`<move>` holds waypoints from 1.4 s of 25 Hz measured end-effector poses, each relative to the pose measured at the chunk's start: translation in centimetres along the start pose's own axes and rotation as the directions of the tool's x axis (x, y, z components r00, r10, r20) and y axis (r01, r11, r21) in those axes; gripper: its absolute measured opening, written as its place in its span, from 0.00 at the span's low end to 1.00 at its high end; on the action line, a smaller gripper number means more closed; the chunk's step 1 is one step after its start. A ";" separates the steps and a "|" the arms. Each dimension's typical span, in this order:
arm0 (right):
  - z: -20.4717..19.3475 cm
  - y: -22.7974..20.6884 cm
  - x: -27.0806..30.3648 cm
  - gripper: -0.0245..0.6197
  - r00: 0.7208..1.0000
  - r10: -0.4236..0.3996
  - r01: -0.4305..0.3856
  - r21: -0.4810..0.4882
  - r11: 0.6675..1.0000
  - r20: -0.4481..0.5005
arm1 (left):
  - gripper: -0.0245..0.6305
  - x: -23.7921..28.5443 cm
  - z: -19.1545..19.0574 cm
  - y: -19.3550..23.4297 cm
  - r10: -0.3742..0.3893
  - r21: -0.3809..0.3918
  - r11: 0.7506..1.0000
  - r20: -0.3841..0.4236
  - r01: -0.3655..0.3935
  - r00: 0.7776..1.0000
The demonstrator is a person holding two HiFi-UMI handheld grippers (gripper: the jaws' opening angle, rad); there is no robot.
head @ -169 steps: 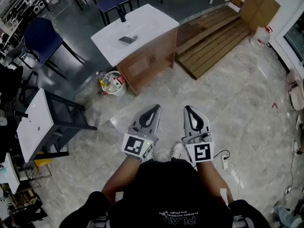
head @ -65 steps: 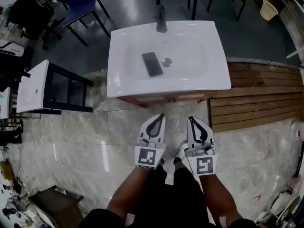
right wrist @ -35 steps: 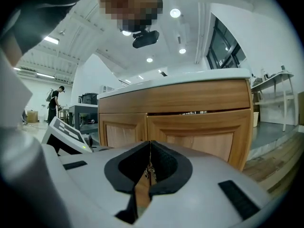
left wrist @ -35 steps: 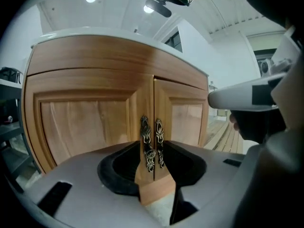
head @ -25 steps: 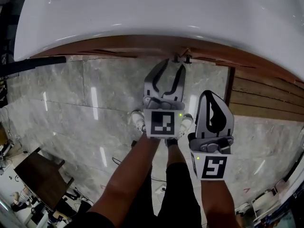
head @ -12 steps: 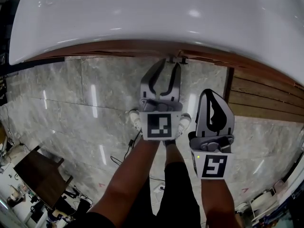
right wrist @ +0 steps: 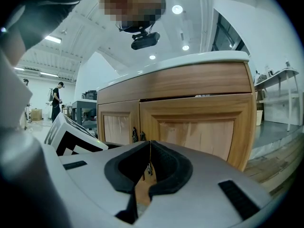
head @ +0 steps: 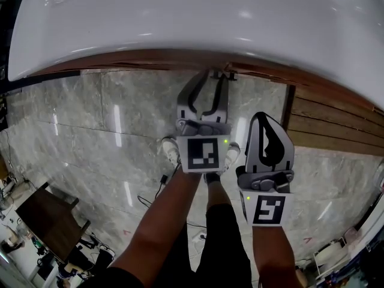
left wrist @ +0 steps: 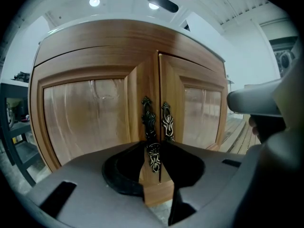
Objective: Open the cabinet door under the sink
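A white sink top (head: pixel 192 17) fills the top of the head view, with the wooden cabinet (left wrist: pixel 128 46) beneath it. Its two doors meet at the centre, each with an ornate dark metal handle. The left gripper (head: pixel 214 75) reaches to twelve o'clock; its jaws are closing around the left door's handle (left wrist: pixel 148 120), not visibly pressing it. The right door's handle (left wrist: pixel 167 121) sits just beside, at three o'clock. A second ago these jaws stood wider. The right gripper (head: pixel 263 116), at four o'clock of the left one, has its jaws together and empty, unmoved. Each gripper's marker cube (head: pixel 204 155) shows a black-and-white square pattern.
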State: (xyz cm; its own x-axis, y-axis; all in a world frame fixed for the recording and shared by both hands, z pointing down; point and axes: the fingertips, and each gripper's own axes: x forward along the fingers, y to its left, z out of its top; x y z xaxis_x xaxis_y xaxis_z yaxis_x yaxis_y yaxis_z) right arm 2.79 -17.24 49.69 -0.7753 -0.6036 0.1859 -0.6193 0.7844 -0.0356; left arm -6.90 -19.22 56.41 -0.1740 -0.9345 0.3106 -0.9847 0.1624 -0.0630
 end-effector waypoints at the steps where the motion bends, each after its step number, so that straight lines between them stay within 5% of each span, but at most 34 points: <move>1: 0.0 0.1 0.0 0.08 1.000 0.002 -0.002 0.001 1.000 0.001 | 0.22 0.0 0.0 0.0 0.002 0.002 1.000 0.003 -0.002 1.000; 9: -0.4 -0.3 -0.2 0.08 1.000 0.026 -0.026 -0.007 1.000 0.007 | 0.19 0.3 0.1 -0.2 0.008 -0.088 0.996 0.010 -0.007 1.000; 16: -0.3 -0.3 -0.6 0.08 1.000 0.007 -0.007 0.005 1.000 0.016 | 0.19 -0.1 -0.2 0.0 0.006 -0.087 0.996 -0.012 -0.007 1.000; 29: -0.7 0.7 -3.0 0.08 0.998 -0.049 0.049 0.007 0.999 0.026 | 0.19 -2.7 -0.7 -0.3 -0.057 -0.097 0.994 0.001 0.056 0.998; 35: -1.2 3.1 -4.4 0.08 0.999 -0.027 0.028 -0.026 0.999 0.021 | 0.19 -5.4 -2.4 -0.7 -0.153 -0.078 0.986 -0.046 0.149 0.987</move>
State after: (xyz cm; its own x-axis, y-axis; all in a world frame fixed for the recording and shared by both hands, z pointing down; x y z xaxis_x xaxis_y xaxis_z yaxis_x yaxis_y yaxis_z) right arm 4.44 -12.03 49.91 -0.7605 -0.6278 0.1659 -0.6372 0.7707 -0.0047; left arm -5.29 -13.56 57.05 -0.0211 -0.9327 0.3601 -0.9973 0.0451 0.0583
